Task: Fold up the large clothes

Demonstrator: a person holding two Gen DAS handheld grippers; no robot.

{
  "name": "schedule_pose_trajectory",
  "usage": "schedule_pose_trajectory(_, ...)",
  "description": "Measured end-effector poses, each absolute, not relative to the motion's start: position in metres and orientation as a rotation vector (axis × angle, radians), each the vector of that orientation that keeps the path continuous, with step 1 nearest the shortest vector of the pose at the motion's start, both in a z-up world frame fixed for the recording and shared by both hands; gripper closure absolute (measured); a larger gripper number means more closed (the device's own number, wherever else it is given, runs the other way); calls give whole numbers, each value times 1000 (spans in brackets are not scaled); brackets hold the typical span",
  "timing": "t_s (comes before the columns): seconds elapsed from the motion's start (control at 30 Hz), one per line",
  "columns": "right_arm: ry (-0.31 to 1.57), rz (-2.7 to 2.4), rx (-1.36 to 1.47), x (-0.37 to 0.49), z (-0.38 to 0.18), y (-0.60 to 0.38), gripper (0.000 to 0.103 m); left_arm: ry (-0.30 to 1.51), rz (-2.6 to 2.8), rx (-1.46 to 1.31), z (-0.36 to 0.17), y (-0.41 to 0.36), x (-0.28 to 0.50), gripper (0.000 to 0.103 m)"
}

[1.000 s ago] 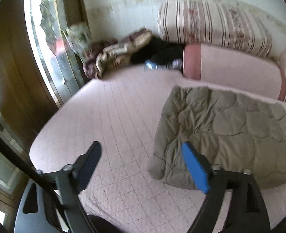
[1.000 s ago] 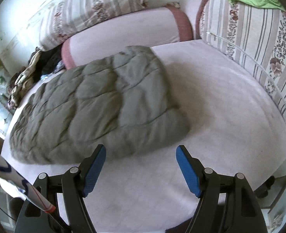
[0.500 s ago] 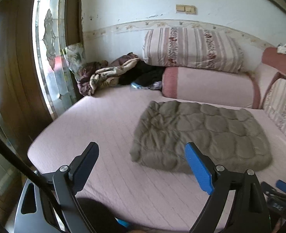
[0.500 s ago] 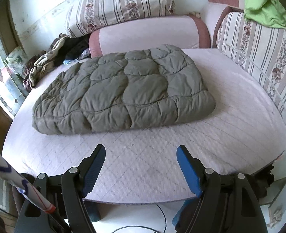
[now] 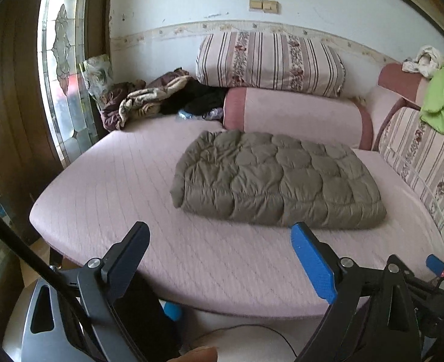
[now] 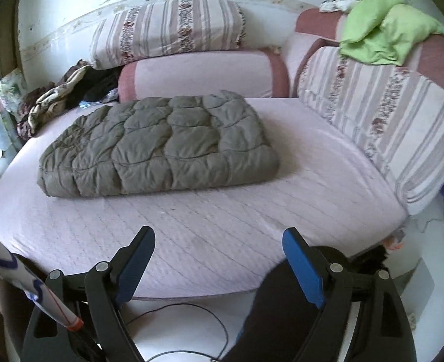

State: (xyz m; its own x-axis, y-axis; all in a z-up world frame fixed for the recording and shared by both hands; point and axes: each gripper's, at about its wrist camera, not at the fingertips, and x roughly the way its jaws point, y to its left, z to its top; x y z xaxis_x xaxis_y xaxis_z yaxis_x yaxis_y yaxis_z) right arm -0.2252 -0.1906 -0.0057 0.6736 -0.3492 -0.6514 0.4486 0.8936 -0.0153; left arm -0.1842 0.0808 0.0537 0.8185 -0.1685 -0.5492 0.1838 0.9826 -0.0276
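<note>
A grey-green quilted padded garment point(image 5: 277, 178) point(image 6: 158, 144) lies folded into a thick rectangle on the pink bed point(image 5: 125, 181) point(image 6: 327, 187). In the left wrist view my left gripper point(image 5: 220, 252) hangs over the bed's front edge, well short of the garment; its jaws are opening with nothing between them. In the right wrist view my right gripper point(image 6: 218, 256) also hovers at the front edge, apart from the garment; its jaws are opening and hold nothing.
Striped and pink bolsters point(image 5: 270, 60) point(image 6: 203, 72) line the back wall. A heap of dark and beige clothes point(image 5: 149, 99) sits in the back left corner. A green cloth point(image 6: 381, 33) drapes over the right cushions. A cable point(image 6: 191, 310) lies on the white floor.
Both grippers have pulled back from the garment to the bed's front edge, so the folded garment looks smaller and farther. Both pairs of jaws stand a little wider.
</note>
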Motion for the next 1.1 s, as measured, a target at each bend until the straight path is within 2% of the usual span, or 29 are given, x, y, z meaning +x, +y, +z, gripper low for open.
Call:
schedule_pose_trajectory(0.27, 672, -510, 146, -240, -3, -193, 10, 609, -185, 55, 48, 72, -188, 9)
schedule_pose_trajectory(1.1, 810, -462, 113, -213, -36, -182, 10, 727, -270, 109, 21, 54, -172, 9)
